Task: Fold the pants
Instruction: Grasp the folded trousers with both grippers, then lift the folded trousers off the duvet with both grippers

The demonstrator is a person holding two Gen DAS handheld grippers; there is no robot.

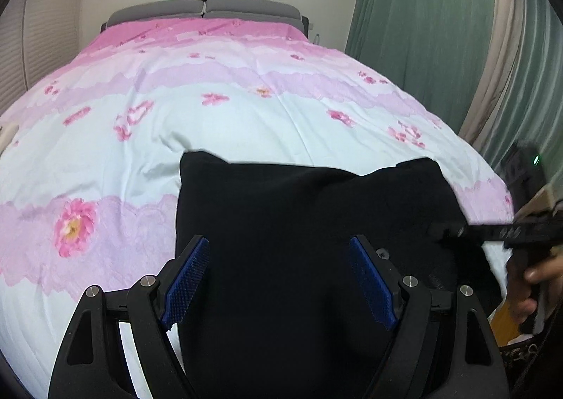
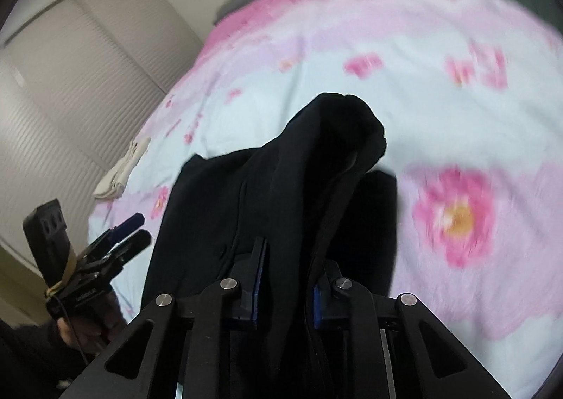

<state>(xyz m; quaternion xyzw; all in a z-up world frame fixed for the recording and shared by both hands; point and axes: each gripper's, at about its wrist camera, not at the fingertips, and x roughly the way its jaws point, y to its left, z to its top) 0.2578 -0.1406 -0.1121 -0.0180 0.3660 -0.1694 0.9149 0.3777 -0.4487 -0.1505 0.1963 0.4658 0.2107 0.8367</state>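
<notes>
Black pants (image 1: 309, 223) lie on the pink floral bedspread (image 1: 211, 117) at the near edge of the bed. My left gripper (image 1: 279, 279) is open above them, blue pads wide apart, holding nothing. In the left wrist view my right gripper (image 1: 443, 231) reaches in from the right at the pants' right edge. In the right wrist view my right gripper (image 2: 286, 290) is shut on a bunched fold of the black pants (image 2: 316, 166), which it lifts off the bedspread (image 2: 440, 82). My left gripper (image 2: 130, 233) shows at the left, beside the pants.
A grey headboard (image 1: 204, 10) stands at the far end of the bed. Green curtains (image 1: 440, 29) hang on the right. A white cloth (image 2: 123, 166) lies at the bed's left edge, near louvred closet doors (image 2: 70, 82).
</notes>
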